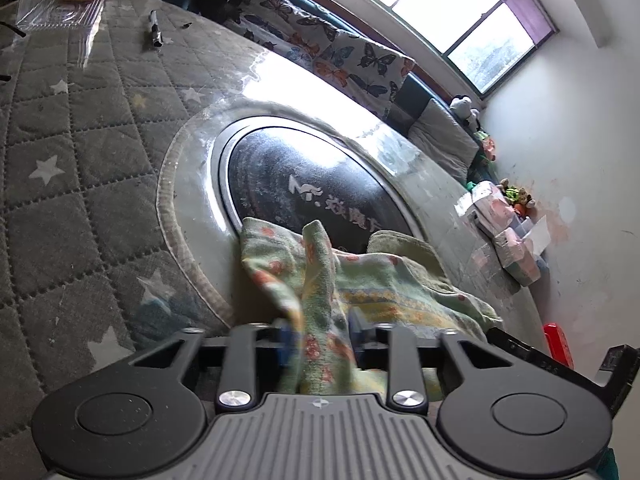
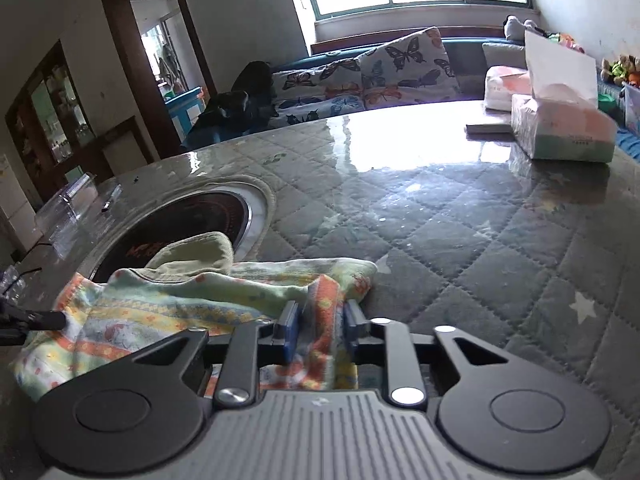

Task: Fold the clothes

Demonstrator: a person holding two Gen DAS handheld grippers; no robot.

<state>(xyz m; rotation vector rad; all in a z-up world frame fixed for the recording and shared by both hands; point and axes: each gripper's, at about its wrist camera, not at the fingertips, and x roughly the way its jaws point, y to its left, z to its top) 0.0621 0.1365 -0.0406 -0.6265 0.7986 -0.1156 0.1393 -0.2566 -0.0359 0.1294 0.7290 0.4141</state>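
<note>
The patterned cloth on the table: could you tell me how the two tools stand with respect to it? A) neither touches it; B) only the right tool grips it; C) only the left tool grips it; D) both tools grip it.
D: the left tool has a bunch of the patterned cloth pinched between its blue pads, and the right tool pinches another part of the same cloth.

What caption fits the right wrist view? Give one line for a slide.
Right gripper pinching the patterned cloth on the quilted table.
</note>
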